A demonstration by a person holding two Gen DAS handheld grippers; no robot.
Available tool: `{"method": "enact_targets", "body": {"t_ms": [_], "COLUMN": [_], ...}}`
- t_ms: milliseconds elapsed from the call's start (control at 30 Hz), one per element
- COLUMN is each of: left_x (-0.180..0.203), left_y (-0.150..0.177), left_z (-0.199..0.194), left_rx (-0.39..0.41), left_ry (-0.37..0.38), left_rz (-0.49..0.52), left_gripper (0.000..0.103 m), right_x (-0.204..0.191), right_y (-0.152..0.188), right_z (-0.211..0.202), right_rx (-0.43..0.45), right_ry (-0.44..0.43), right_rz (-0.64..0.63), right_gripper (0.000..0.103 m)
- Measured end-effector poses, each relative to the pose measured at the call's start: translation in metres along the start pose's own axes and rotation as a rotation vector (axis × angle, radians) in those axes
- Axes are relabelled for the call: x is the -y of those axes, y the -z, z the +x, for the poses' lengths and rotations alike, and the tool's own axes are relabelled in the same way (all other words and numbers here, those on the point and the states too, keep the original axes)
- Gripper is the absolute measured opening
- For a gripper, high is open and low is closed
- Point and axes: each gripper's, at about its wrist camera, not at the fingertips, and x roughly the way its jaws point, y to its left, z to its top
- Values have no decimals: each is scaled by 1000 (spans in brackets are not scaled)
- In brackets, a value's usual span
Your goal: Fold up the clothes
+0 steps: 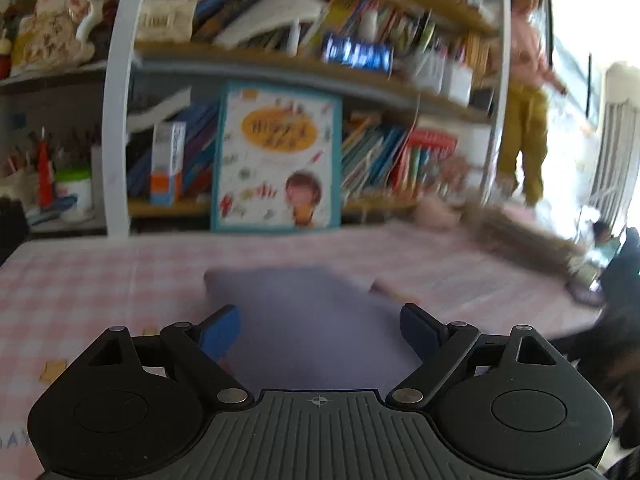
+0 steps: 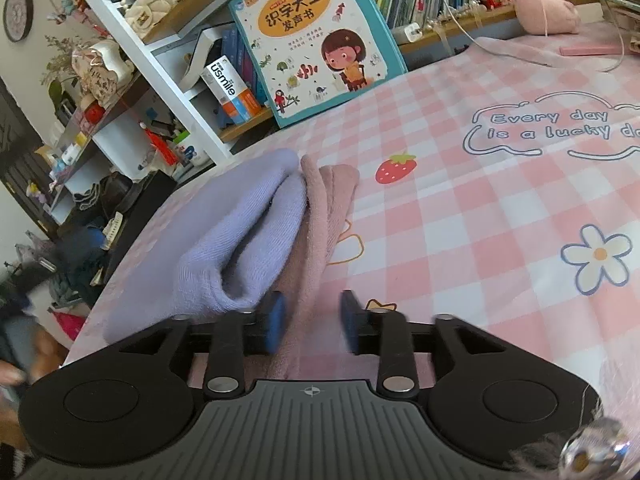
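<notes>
Lavender knitted fabric, folded over on itself, lies on the pink-and-white checked tablecloth at about ten o'clock from the right gripper, touching a dusty-pink ribbed cloth that runs along its right side toward twelve o'clock. The right gripper's blue-padded fingers stand apart, with the pink cloth between them and the left pad just beside the lavender fold; neither pad visibly presses anything. In the left wrist view the same lavender piece is blurred and spreads at twelve o'clock between the wide-spread fingers of the left gripper, which grips nothing. A teal-bordered children's picture book leans upright against the white-framed bookshelf at the table's far edge. At two o'clock in the right view, a red strawberry print marks the tablecloth.
</notes>
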Motion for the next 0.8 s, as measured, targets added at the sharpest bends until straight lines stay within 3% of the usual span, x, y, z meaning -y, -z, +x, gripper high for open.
{"method": "enact_targets", "body": {"t_ms": [133, 200, 333, 533, 633, 667, 700, 800], "left_x": [5, 6, -2, -11, -10, -9, -9, -6], "left_y": [16, 25, 31, 34, 35, 34, 34, 31], "left_z": [16, 19, 16, 16, 17, 17, 16, 13], "left_rx": [-95, -133, -134, -145, -142, -141, -140, -125], "left_ry": [-14, -33, -14, 11, 2, -1, -4, -17], "left_rz": [56, 73, 18, -44, -39, -36, -32, -13], "left_gripper": [90, 91, 92, 93, 96, 97, 97, 97], "right_x": [3, 5, -1, -18, -26, -30, -36, -58], "right_y": [-16, -25, -37, -44, -49, -52, -52, -48], "right_z": [-19, -22, -11, 36, 52, 55, 57, 49], "right_rx": [42, 45, 2, -115, -127, -122, -119, -67], "right_ry": [-41, -111, -195, -159, -161, -157, -144, -101], "right_rz": [24, 66, 96, 64, 43, 21, -14, -152], "right_gripper": [43, 52, 56, 56, 57, 46, 24, 15]}}
